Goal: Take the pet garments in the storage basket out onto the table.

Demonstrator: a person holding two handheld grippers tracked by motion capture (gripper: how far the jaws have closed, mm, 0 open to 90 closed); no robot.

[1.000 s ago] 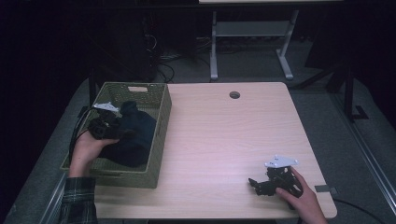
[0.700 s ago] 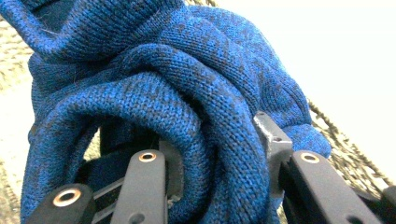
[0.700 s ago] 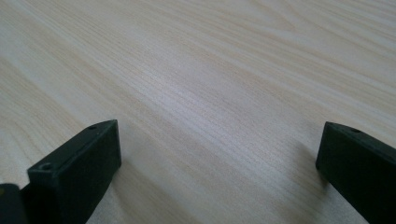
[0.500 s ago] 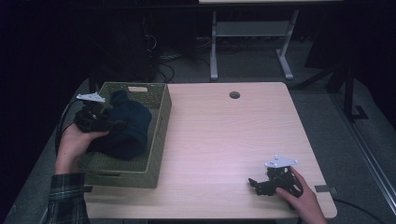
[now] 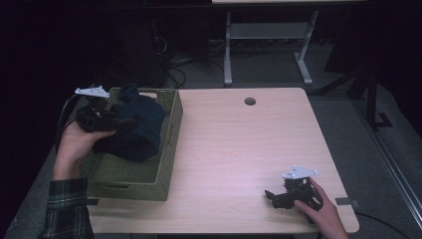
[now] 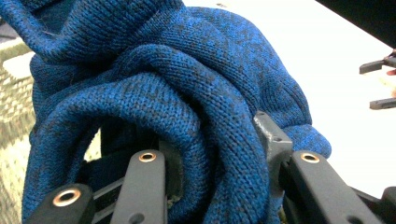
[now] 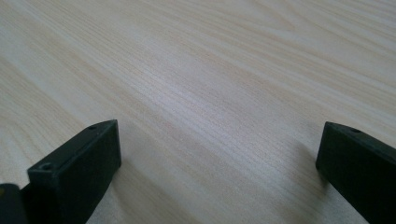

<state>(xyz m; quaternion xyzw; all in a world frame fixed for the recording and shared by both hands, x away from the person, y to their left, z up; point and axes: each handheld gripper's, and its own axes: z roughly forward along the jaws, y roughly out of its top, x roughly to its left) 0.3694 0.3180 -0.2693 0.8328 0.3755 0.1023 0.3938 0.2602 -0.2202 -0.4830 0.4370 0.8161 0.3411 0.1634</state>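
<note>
A dark blue knitted garment (image 5: 134, 127) hangs bunched over the green woven basket (image 5: 166, 149) at the table's left. My left gripper (image 5: 117, 122) is shut on the garment and holds it above the basket. In the left gripper view the blue knit (image 6: 187, 93) wraps around the jaws and fills the space between them. My right gripper (image 5: 271, 196) rests low on the wooden table (image 5: 249, 149) near its front right corner, a hand on it. Its two black jaws stand wide apart over bare wood (image 7: 210, 93) with nothing between them.
A round cable hole (image 5: 250, 101) sits near the table's far edge. Beyond the table stand a white desk frame (image 5: 268, 40) and cables on a dark floor. The right gripper's jaws (image 6: 380, 84) show far off in the left gripper view.
My left hand has risen and drawn back toward the basket's left rim, lifting the blue garment up out of the basket. The right gripper has stayed where it was.
</note>
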